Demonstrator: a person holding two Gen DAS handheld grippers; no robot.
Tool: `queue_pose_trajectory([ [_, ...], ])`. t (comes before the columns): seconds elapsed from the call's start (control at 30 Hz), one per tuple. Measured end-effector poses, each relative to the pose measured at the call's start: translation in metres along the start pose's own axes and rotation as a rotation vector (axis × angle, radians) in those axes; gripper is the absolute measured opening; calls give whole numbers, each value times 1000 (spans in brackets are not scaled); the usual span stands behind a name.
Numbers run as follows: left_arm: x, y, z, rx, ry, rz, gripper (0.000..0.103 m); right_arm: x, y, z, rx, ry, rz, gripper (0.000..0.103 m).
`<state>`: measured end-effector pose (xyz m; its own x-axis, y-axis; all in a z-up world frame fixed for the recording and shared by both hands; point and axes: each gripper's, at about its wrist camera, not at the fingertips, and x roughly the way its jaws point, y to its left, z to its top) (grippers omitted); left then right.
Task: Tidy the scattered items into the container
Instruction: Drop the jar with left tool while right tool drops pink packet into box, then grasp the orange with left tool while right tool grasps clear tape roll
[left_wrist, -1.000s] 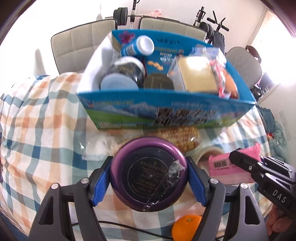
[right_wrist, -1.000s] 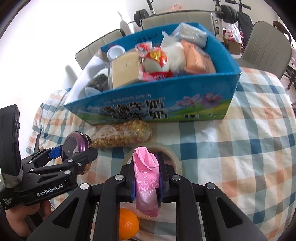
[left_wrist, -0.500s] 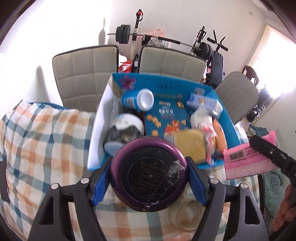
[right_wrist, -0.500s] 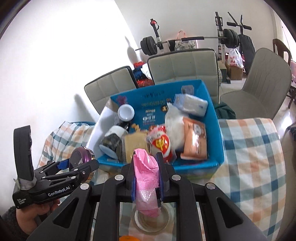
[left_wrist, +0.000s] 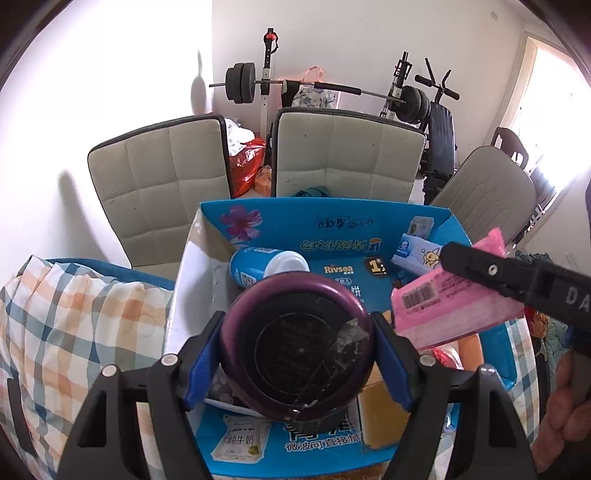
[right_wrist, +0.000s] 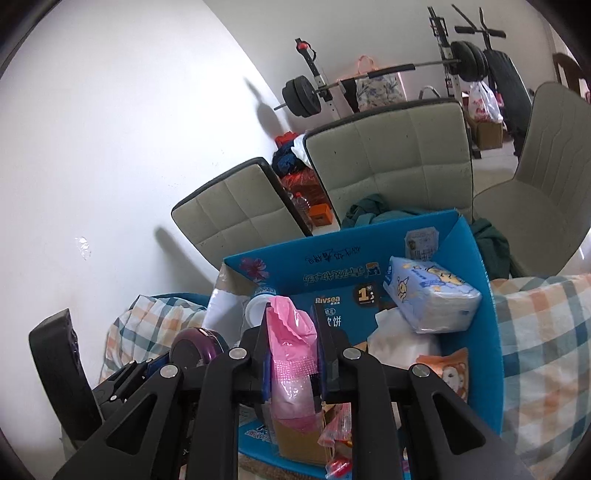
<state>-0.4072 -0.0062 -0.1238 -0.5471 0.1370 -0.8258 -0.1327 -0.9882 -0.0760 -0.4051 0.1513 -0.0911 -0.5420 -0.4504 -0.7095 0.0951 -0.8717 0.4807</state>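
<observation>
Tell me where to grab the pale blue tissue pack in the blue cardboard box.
Grip the pale blue tissue pack across its two long soft sides, coming down from above. It lies tilted on top of the other goods in the blue cardboard box, upper face exposed, right end near the wall.

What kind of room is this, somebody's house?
Probably a home, a dining area doubling as a gym: padded chairs at a checked tablecloth, with a barbell rack against the wall.
</observation>
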Motion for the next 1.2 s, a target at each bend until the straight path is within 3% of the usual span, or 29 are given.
queue_pose_trajectory([
  [0.2, 22, -7, -4, 23, 32, 0, 76, 17, -45, -20, 118, 46, -26, 18],
  [0.43, 36, -11, -12, 24, 60, 13, 77, 9, -55, -25, 135, 44, -15, 19],
  [0.53, 38, -10, -12, 10, 76, 26, 77, 8, -56, -23, 142, 63, -11, 23],
  [0.67, 31, -4, -13, -26, 77, 36, 81, -1, -61, -25, 166, 60, -10, 38],
  [0.87, -7, 9, -24, -67, 38, 31, 89, -31, -67, -30, 172, 36, -18, 47],
  [1.03, -48, 16, -65, -82, 67, 1, 92, -73, -64, -54, 114, 13, -35, 59],
  [1.1, -61, 11, -92, -64, 95, -3, 92, -87, -64, -71, 86, 23, -49, 65],
  [1.2, -73, -5, -143, -13, 162, -8, 92, -104, -68, -105, 66, 63, -53, 65],
])
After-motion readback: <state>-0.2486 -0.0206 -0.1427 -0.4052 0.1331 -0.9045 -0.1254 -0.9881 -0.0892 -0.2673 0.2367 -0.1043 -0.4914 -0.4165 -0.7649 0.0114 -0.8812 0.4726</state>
